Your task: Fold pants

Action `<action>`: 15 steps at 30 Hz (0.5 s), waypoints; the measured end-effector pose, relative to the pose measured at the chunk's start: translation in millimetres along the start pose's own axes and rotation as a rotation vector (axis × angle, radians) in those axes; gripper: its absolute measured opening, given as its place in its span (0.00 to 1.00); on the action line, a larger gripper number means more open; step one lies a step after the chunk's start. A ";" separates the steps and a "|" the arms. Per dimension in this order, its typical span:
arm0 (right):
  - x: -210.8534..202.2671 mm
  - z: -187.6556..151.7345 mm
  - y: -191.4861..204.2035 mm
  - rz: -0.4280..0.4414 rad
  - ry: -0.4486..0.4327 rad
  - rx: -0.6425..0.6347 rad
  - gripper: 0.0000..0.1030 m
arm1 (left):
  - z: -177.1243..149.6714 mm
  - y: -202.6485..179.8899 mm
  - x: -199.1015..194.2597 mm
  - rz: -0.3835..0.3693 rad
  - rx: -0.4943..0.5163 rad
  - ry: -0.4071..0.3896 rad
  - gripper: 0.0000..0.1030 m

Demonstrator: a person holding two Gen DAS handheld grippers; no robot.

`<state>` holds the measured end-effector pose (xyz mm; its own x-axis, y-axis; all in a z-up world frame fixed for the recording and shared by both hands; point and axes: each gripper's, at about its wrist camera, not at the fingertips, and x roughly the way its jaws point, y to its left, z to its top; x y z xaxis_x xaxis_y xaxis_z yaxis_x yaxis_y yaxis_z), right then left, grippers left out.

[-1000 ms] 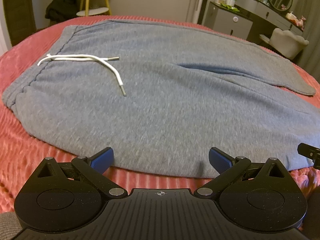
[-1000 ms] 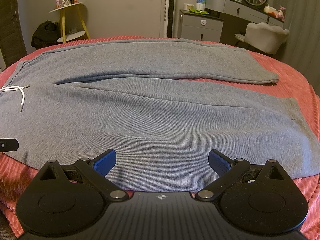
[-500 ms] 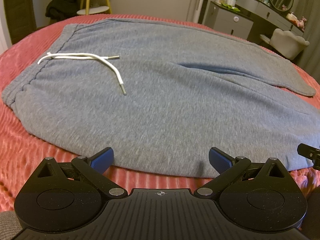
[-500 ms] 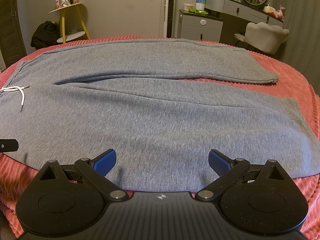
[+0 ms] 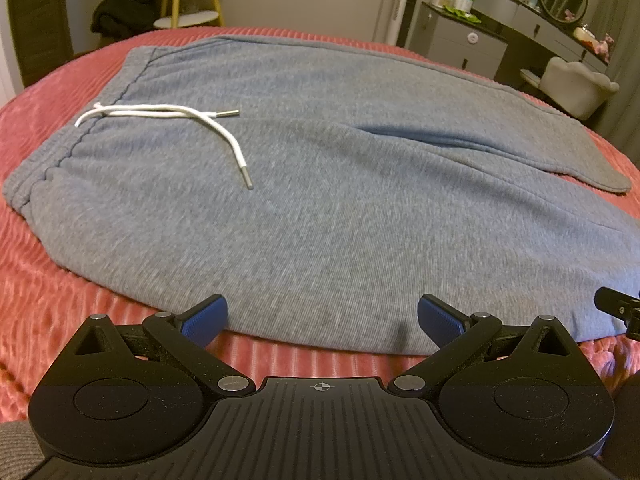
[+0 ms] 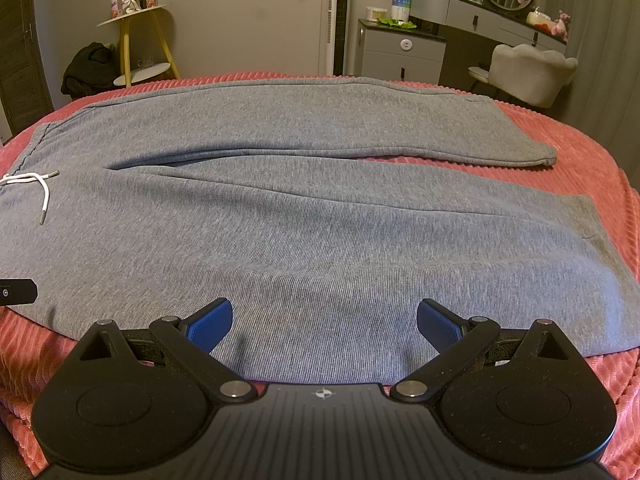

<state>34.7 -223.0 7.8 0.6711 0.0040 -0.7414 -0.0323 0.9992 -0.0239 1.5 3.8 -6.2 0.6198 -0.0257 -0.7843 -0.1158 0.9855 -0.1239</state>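
Dim, warm indoor light is falling evenly over both views, giving a yellowish cast. The pants [image 5: 320, 200] are showing fine grain and slight softness. Soft shadows are lying under the near edge of the cloth and in the fold between the legs. Fisheye distortion is bowing the bedspread [image 6: 580, 152] at the frame edges. Dark vignetting is closing the corners. No glare is showing

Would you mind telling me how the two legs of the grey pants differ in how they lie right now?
The near leg lies closest to both hand-held grippers, while the far leg lies beyond it. The near leg's cuff reaches further right than the far leg's cuff. The near leg looks broader, though the fisheye may exaggerate that. Both lie flat and unfolded on the red bedspread, side by side.
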 end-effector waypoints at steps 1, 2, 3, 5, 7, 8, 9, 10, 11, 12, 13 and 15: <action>-0.1 0.1 0.4 -0.001 0.000 0.000 0.96 | 0.0 0.0 0.0 0.000 0.000 0.000 1.00; -0.1 0.1 0.4 -0.001 0.000 -0.001 0.96 | 0.0 0.1 0.1 0.000 0.000 0.000 1.00; 0.1 0.0 -0.1 0.000 0.000 0.000 0.96 | 0.0 0.1 0.1 0.000 0.000 0.000 1.00; 0.0 0.1 0.3 0.000 0.000 0.000 0.96 | 0.0 0.1 0.1 0.000 -0.001 0.000 1.00; 0.2 -0.1 0.0 0.000 0.000 0.000 0.96 | 0.0 0.0 0.1 0.000 -0.001 0.001 1.00; 0.2 -0.1 0.0 0.000 0.000 0.000 0.96 | -0.1 0.1 0.0 0.000 -0.001 0.000 1.00; 0.3 0.0 0.0 0.000 0.000 0.000 0.96 | 0.0 0.1 0.1 -0.001 0.000 -0.001 1.00; 0.3 0.0 0.1 0.000 0.000 0.000 0.96 | -0.1 0.0 -0.1 -0.001 -0.001 -0.001 1.00; 0.3 0.0 0.3 0.001 0.000 -0.001 0.96 | -0.2 -0.1 -0.2 -0.002 -0.001 -0.001 1.00; 0.4 -0.1 0.0 0.000 0.000 0.000 0.96 | -0.2 -0.1 -0.2 -0.002 -0.001 -0.001 1.00; 0.4 0.0 0.0 0.000 0.000 0.001 0.96 | -0.2 -0.1 -0.2 -0.002 0.000 -0.002 1.00; 0.2 0.1 -0.2 0.001 -0.001 0.004 0.96 | -0.4 -0.5 -1.0 -0.004 0.002 -0.004 1.00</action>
<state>34.9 -223.2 7.8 0.6716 0.0054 -0.7409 -0.0306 0.9993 -0.0204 0.6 3.3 -5.5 0.6231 -0.0289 -0.7816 -0.1120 0.9857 -0.1257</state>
